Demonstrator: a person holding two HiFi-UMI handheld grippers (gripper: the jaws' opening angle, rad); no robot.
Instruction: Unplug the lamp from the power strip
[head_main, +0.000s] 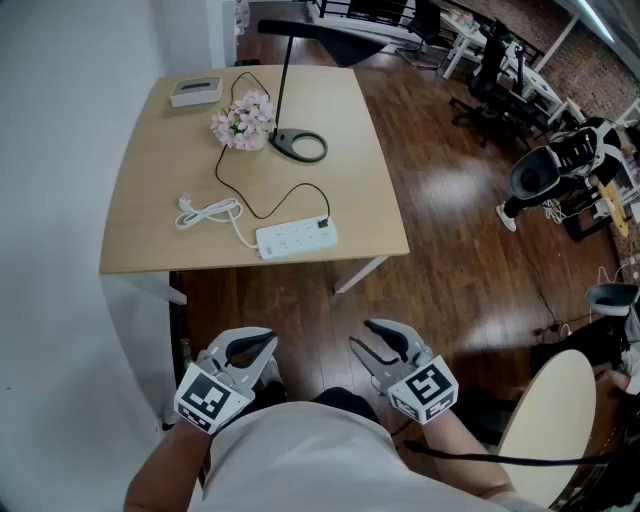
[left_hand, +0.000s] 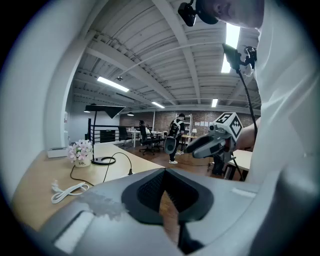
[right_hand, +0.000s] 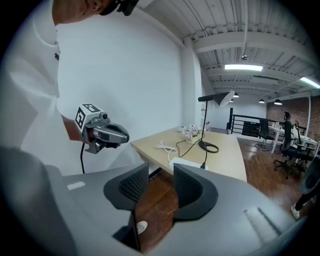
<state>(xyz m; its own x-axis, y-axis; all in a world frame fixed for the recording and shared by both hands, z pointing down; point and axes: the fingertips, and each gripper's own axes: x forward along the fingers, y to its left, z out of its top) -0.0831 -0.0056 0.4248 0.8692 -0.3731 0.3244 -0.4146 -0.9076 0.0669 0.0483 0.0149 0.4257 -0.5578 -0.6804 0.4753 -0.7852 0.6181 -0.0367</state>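
White power strip (head_main: 296, 238) lies near the front edge of the wooden table (head_main: 150, 200), well apart from both grippers, which hang low by the person's waist. The left gripper (head_main: 262, 343) has its jaw tips pressed together on nothing; the right gripper (head_main: 362, 337) is spread wide and empty. Further back stands the black lamp (head_main: 298, 146) on its ring base, its thin cord looping to a plug (head_main: 325, 223) at the strip's end.

A light wooden rectangular counter (head_main: 150, 190) carries a white power strip (head_main: 296, 238), a black ring-based desk lamp (head_main: 300, 146), potted pink flowers (head_main: 243, 122), a flat white box (head_main: 196, 90) and a coiled white cable (head_main: 208, 212).
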